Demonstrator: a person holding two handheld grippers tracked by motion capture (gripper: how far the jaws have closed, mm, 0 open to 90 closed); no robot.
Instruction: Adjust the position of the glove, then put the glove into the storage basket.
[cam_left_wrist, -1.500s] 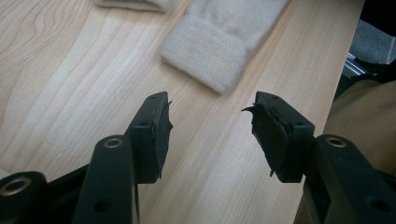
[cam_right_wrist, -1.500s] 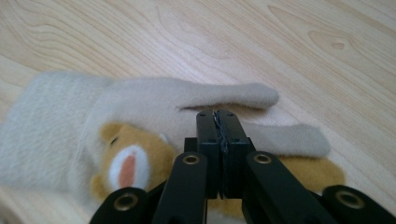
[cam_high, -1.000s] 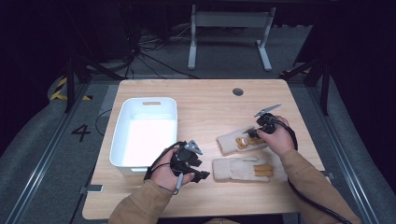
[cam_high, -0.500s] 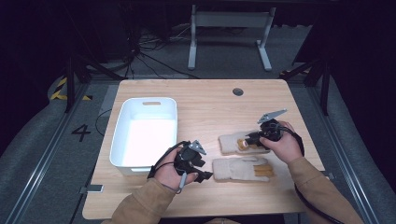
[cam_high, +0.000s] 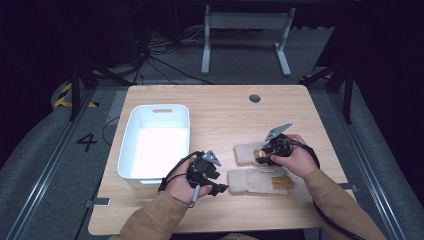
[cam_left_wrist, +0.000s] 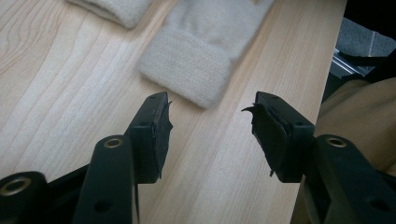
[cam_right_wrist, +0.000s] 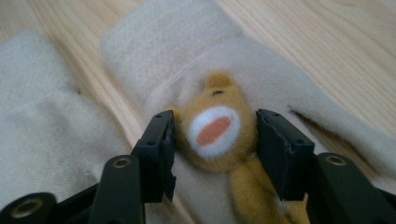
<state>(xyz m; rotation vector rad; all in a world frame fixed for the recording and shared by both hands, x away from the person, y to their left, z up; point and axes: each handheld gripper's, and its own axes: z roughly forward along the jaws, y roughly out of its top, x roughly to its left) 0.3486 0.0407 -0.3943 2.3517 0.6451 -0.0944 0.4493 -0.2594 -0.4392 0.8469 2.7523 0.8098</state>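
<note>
Wooden table (cam_high: 220, 110), right claw (cam_right_wrist: 212, 135) just opened, glove (cam_right_wrist: 261, 93) released

fuzzy cream cloth gloves (cam_high: 257, 181) lie on matt pale wood table (cam_high: 215, 110).

- A pale wooden tabletop (cam_high: 220, 112) with rounded corners carries everything; a small round dark cap (cam_high: 254, 98) sits in the board near its far edge
- A white tub (cam_high: 155, 142) stands on the left part, its near end close to the front edge; a handle slot shows in its far wall
- Two cream gloves lie flat right of the tub: the far glove (cam_high: 247, 153) and the near glove (cam_high: 257, 181), side by side, cuffs toward the tub
</note>
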